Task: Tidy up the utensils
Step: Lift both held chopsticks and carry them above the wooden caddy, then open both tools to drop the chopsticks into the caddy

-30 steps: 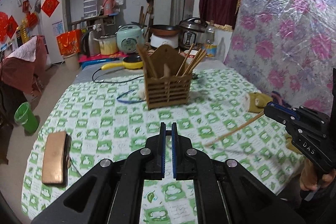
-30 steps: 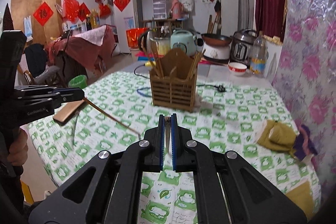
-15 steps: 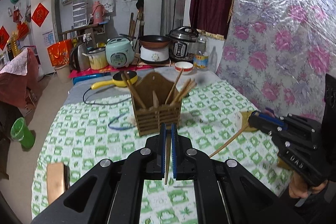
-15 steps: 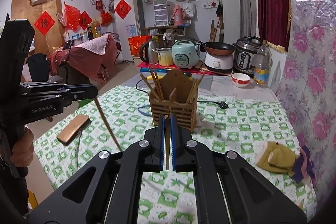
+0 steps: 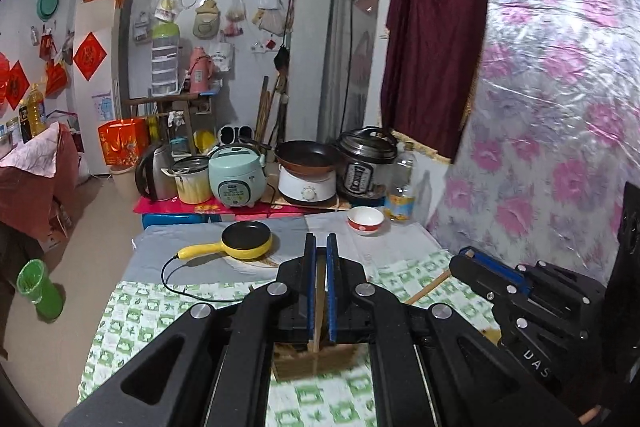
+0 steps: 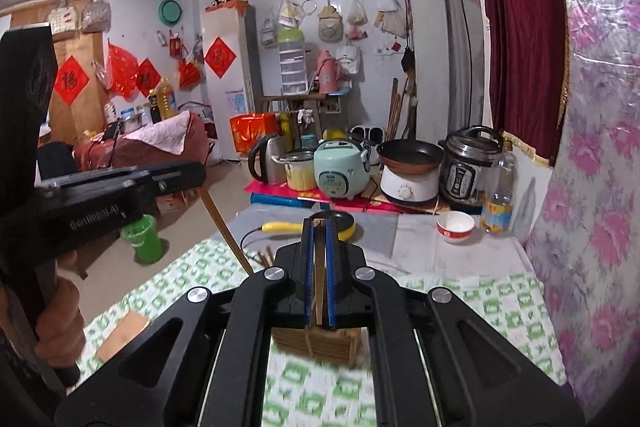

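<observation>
My left gripper [image 5: 318, 243] is shut on a thin wooden chopstick [image 5: 319, 291] that runs down between its blue pads. Under it, blurred, stands the slatted wooden utensil holder [image 5: 312, 363] on the green-checked tablecloth [image 5: 132, 311]. My right gripper [image 6: 319, 225] is likewise shut on a chopstick [image 6: 319, 267], with the holder [image 6: 320, 343] just below its fingers. Each gripper shows in the other's view: the right gripper [image 5: 466, 261] with its chopstick [image 5: 430, 289] slanting down-left, the left gripper [image 6: 192, 175] with its chopstick [image 6: 224, 231] hanging down. Several chopstick tips [image 6: 266, 259] stick out of the holder.
A yellow electric pan [image 5: 247, 239] with its cord, a red-and-white bowl [image 5: 365, 220] and a bottle [image 5: 400, 199] sit at the table's far end, before cookers and a kettle. A brown flat case [image 6: 120, 335] lies near the left edge. A person's hand [image 6: 56, 327] grips the left handle.
Both grippers have risen and moved forward over the table, each carrying its chopstick. The holder, earlier well ahead, now sits right beneath the fingers.
</observation>
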`<state>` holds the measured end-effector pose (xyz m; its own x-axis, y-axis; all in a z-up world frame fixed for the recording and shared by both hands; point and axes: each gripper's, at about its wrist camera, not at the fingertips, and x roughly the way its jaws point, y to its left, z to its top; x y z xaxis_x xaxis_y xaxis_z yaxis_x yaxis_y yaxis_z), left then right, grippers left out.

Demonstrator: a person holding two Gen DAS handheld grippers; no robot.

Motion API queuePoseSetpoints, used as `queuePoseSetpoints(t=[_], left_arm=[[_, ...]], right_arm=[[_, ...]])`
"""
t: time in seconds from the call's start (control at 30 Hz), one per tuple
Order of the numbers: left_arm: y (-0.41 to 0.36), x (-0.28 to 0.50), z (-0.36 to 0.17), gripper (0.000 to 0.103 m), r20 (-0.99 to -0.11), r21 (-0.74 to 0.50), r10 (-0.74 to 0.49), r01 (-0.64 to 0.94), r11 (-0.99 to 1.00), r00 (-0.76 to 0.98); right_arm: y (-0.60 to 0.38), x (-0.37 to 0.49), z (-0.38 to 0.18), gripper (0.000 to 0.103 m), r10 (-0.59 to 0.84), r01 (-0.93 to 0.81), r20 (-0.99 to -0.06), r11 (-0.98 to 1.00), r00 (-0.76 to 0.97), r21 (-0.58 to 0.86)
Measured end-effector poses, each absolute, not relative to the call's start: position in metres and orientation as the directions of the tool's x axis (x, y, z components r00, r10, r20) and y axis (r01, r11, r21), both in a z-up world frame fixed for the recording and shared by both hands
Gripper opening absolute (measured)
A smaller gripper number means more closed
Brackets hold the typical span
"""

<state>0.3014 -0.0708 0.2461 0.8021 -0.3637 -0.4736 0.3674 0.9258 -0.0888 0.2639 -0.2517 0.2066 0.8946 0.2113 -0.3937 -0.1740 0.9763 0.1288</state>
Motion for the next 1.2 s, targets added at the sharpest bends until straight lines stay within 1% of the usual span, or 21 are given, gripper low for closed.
queuePoseSetpoints(t=[0.07,0.13,0.2,0.3,0.33,0.37,0.4,0.43,0.47,0.5,0.53,0.6,0.73,0.8,0.87,0.9,1.0,1.1,1.13,1.17,1.2], left_arm=[[-0.072,0.32,0.234,0.005,-0.493,-0.096,-0.361,0.363,0.927,0.791],[-0.071,0.338,0.215,0.005,-0.52,-0.11,-0.358,0.354,0.929,0.776],[-0.072,0.358,0.184,0.006,-0.56,-0.12,-0.346,0.339,0.933,0.753],[-0.067,0.376,0.148,0.012,-0.626,-0.126,-0.32,0.312,0.942,0.712],[-0.064,0.377,0.144,0.013,-0.633,-0.132,-0.32,0.31,0.942,0.704],[-0.06,0.376,0.141,0.014,-0.635,-0.133,-0.319,0.307,0.942,0.703],[-0.058,0.373,0.144,0.02,-0.63,-0.125,-0.311,0.302,0.945,0.712],[-0.054,0.368,0.148,0.033,-0.618,-0.116,-0.301,0.294,0.949,0.726],[-0.051,0.363,0.153,0.041,-0.603,-0.109,-0.292,0.286,0.952,0.742],[-0.048,0.355,0.16,0.053,-0.581,-0.103,-0.285,0.279,0.955,0.762],[-0.046,0.347,0.167,0.06,-0.562,-0.097,-0.281,0.276,0.956,0.778],[-0.04,0.331,0.179,0.065,-0.536,-0.091,-0.275,0.269,0.959,0.798],[-0.034,0.302,0.195,0.069,-0.523,-0.097,-0.271,0.26,0.961,0.808],[-0.031,0.283,0.202,0.072,-0.51,-0.082,-0.254,0.247,0.966,0.822],[-0.028,0.267,0.208,0.076,-0.496,-0.071,-0.238,0.234,0.97,0.835],[-0.026,0.259,0.211,0.08,-0.488,-0.071,-0.233,0.228,0.971,0.841],[-0.019,0.229,0.223,0.087,-0.451,-0.077,-0.228,0.217,0.973,0.863],[-0.015,0.201,0.233,0.097,-0.414,-0.071,-0.198,0.186,0.98,0.888],[-0.014,0.193,0.234,0.097,-0.405,-0.069,-0.19,0.177,0.982,0.894],[-0.014,0.186,0.236,0.097,-0.398,-0.066,-0.185,0.173,0.983,0.898],[-0.013,0.175,0.237,0.097,-0.392,-0.063,-0.181,0.17,0.983,0.902]], right_arm=[[-0.251,0.281,0.201,0.007,0.21,-0.17,-0.403,0.976,0.891,0.134],[-0.251,0.302,0.183,0.007,0.203,-0.158,-0.43,0.978,0.88,0.138],[-0.249,0.321,0.158,0.008,0.191,-0.141,-0.477,0.98,0.858,0.139],[-0.244,0.347,0.115,0.011,0.175,-0.127,-0.583,0.984,0.794,0.124],[-0.246,0.348,0.109,0.011,0.178,-0.121,-0.592,0.983,0.786,0.135],[-0.249,0.346,0.108,0.011,0.187,-0.125,-0.587,0.982,0.788,0.145],[-0.251,0.342,0.113,0.012,0.19,-0.129,-0.572,0.981,0.798,0.146],[-0.252,0.334,0.122,0.014,0.183,-0.129,-0.55,0.982,0.815,0.135],[-0.252,0.327,0.131,0.018,0.175,-0.129,-0.53,0.984,0.83,0.123],[-0.252,0.32,0.138,0.021,0.169,-0.13,-0.513,0.985,0.841,0.111],[-0.251,0.313,0.143,0.022,0.164,-0.131,-0.502,0.986,0.849,0.102],[-0.25,0.301,0.153,0.027,0.161,-0.134,-0.484,0.987,0.86,0.09],[-0.248,0.273,0.163,0.031,0.162,-0.133,-0.463,0.987,0.872,0.094],[-0.249,0.257,0.167,0.036,0.166,-0.133,-0.452,0.986,0.876,0.106],[-0.25,0.238,0.172,0.044,0.159,-0.125,-0.434,0.986,0.887,0.106],[-0.25,0.232,0.174,0.048,0.155,-0.122,-0.427,0.987,0.891,0.105],[-0.251,0.205,0.183,0.054,0.141,-0.111,-0.394,0.989,0.908,0.098],[-0.253,0.179,0.191,0.066,0.133,-0.103,-0.362,0.989,0.923,0.102],[-0.253,0.169,0.194,0.068,0.129,-0.099,-0.349,0.99,0.928,0.102],[-0.254,0.158,0.196,0.072,0.122,-0.092,-0.333,0.99,0.935,0.102],[-0.254,0.151,0.197,0.073,0.117,-0.089,-0.323,0.991,0.939,0.101]])
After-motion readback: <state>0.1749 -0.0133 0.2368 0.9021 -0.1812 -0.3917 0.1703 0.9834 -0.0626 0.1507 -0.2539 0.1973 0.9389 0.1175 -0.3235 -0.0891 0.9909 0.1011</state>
